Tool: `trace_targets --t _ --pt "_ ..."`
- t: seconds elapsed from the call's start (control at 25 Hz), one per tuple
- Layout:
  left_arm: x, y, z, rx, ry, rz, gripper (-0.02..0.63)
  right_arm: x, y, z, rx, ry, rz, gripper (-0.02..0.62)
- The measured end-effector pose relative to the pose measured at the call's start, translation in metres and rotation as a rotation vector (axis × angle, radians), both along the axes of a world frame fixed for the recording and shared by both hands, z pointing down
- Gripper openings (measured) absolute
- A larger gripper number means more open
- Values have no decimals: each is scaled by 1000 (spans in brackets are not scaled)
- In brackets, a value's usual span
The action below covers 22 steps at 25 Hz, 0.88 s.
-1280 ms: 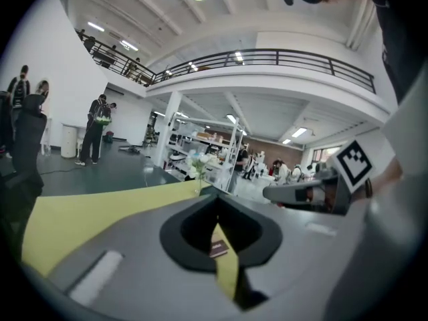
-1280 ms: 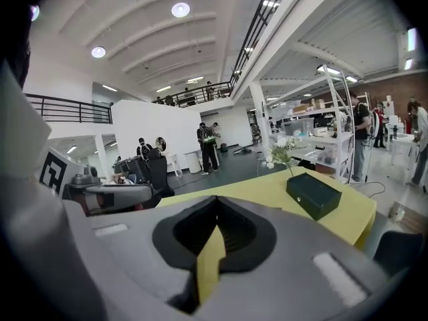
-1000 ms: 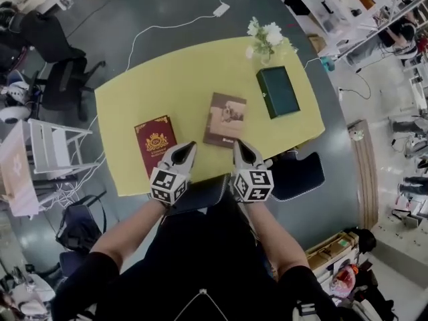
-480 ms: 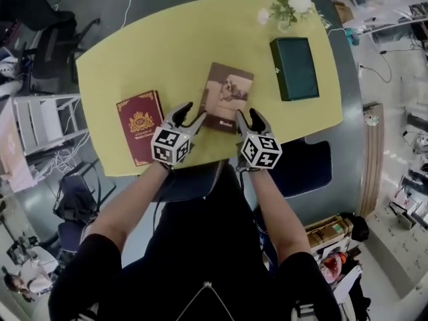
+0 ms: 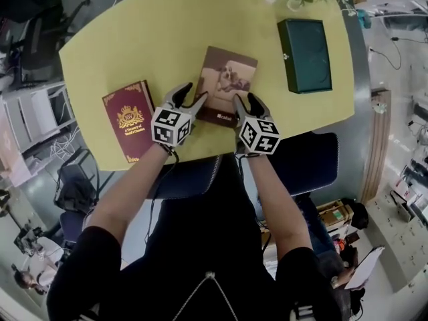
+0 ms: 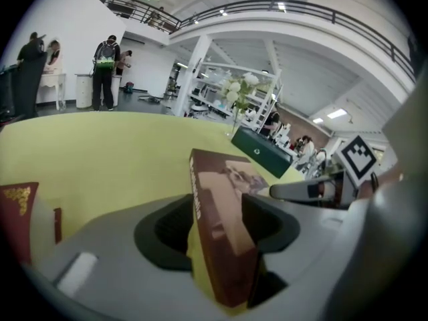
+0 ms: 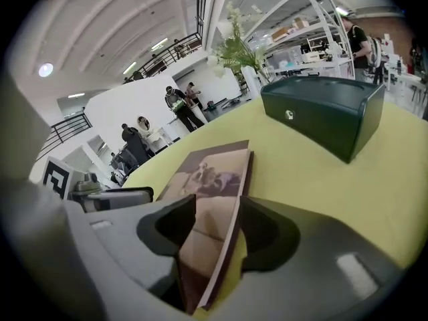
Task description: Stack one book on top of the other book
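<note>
Pointing lengthwise away, the brown book [image 5: 227,84] has near corners inside left gripper [image 5: 190,96] and right gripper [image 5: 245,101] jaws, just opened wide.

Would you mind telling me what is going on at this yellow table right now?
A person holds a gripper in each hand over a yellow table. The left gripper and right gripper have just been opening their jaws, and each has a near corner of the brown book between them, not yet clamped. The book lies on the table. The red book lies apart to its left, untouched, so nothing is stacked yet.
</note>
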<state>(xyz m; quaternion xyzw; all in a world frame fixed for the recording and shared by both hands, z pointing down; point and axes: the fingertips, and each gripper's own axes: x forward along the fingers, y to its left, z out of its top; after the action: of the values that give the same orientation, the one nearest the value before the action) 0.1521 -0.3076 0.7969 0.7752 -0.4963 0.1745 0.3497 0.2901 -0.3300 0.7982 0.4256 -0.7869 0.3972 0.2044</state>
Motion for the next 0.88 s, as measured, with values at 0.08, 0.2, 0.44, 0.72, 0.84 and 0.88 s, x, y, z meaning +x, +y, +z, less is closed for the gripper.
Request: trace_targets --t 0.08,0.2,0.44,0.72,0.84,0.88 --pt "3 0 8 -16 5 1 242 -2 1 5 -16 -5 2 206" --pt "10 1 14 -46 18 8 239 -6 6 11 -31 0 -1 204" --pt "15 7 20 -42 19 -24 229 -6 8 11 -32 13 28 189" --pt "13 19 -11 0 25 -39 229 -8 17 -20 12 10 34 187" --pt "12 21 -33 13 24 -42 229 -10 20 -38 40 10 31 187" --pt "11 22 -39 22 22 -41 229 -11 21 -44 52 11 28 187"
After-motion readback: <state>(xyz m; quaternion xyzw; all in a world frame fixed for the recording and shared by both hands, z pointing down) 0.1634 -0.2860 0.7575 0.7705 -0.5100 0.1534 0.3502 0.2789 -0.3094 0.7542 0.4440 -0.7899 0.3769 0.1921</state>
